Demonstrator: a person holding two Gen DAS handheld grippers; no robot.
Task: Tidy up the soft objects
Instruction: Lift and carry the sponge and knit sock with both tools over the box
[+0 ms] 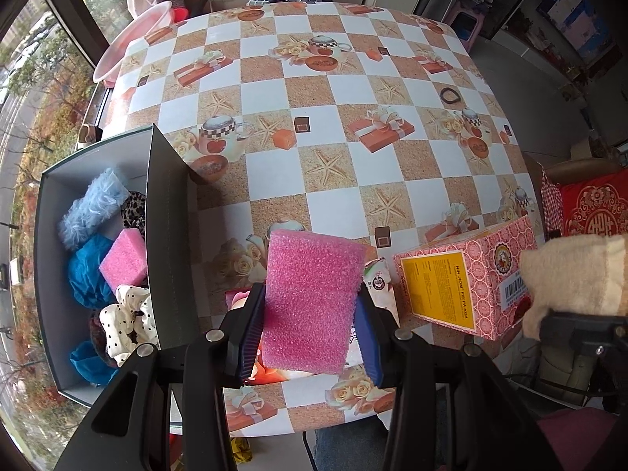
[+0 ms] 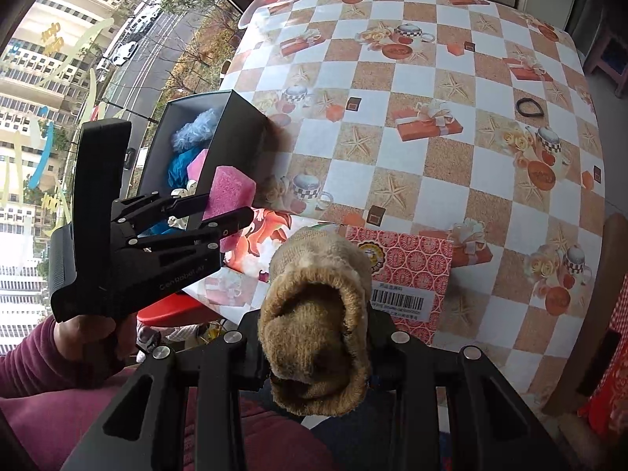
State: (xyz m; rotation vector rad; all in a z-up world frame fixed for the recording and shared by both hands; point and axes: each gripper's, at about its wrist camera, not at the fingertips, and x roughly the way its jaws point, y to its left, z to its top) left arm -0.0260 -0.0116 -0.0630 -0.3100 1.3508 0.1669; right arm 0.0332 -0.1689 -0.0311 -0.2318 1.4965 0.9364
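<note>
The left gripper (image 1: 310, 314) pinched a pink sponge (image 1: 310, 302) between its fingers above the counter (image 1: 353, 165), just beside the box (image 1: 168, 212) of soft things, likely headed there. The right gripper (image 2: 314, 349) clamped a tan sock (image 2: 318, 322), seemingly waiting its turn.

checkered table (image 1: 353, 165), dark box (image 1: 168, 235), patterned carton (image 1: 463, 274), black ring (image 1: 450, 95)

Pink sponge (image 1: 310, 302) (checkered tablecloth (image 1: 353, 90))
</note>
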